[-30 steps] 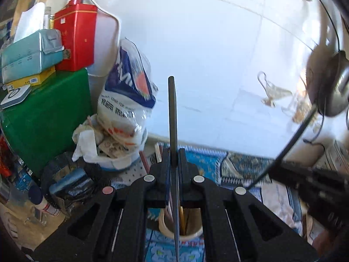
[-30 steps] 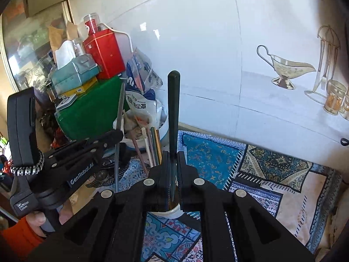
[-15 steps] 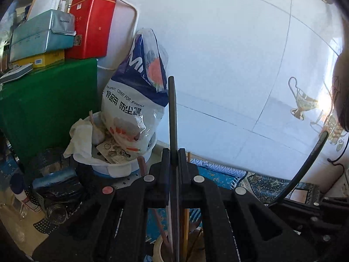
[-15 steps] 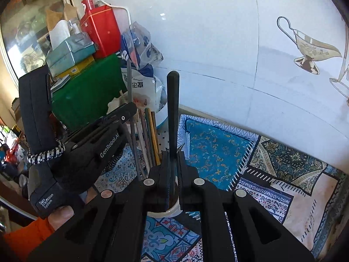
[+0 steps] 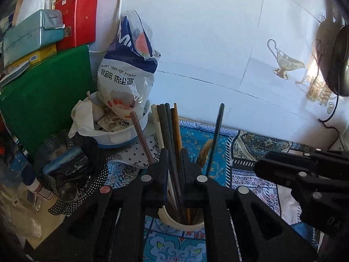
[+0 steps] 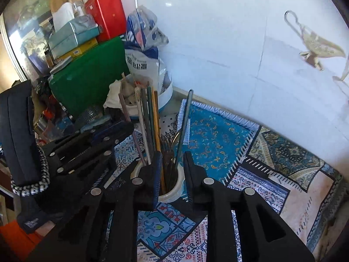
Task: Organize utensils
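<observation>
Standing just above a white cup [image 5: 169, 217], the left claw [image 5: 173, 159] has its jaws easing apart, with dark chopsticks [image 5: 166, 131] between them; whether the pads press on them I cannot tell. The right claw [image 6: 171, 159] hangs over the same cup [image 6: 174, 191], jaws also spreading, and a slim dark stick [image 6: 184, 122] rises through the gap with a little air on each side. The two claws sit close: in the left view the right claw [image 5: 305, 174] fills the lower right, and in the right view the left claw [image 6: 87, 144] fills the left, so there is scant room between them. To the right of the cup the patterned cloth [image 6: 218, 139] lies open up to the white tiled wall [image 6: 218, 43]. To the left it is crowded: a white tub [image 5: 122, 134] with a plastic bag [image 5: 128, 69], a green board [image 5: 43, 91] and a red tin [image 5: 76, 17] hem that side in.

A second ago each claw was clamped tight on a single stick held above the cup; now both sticks stand lower, inside it, among the other utensils, and both claws have come down.

The utensils stand on end in the cup, long axes near upright, tops fanning slightly towards the wall. The slim stick leans a little to the right at its top.
</observation>
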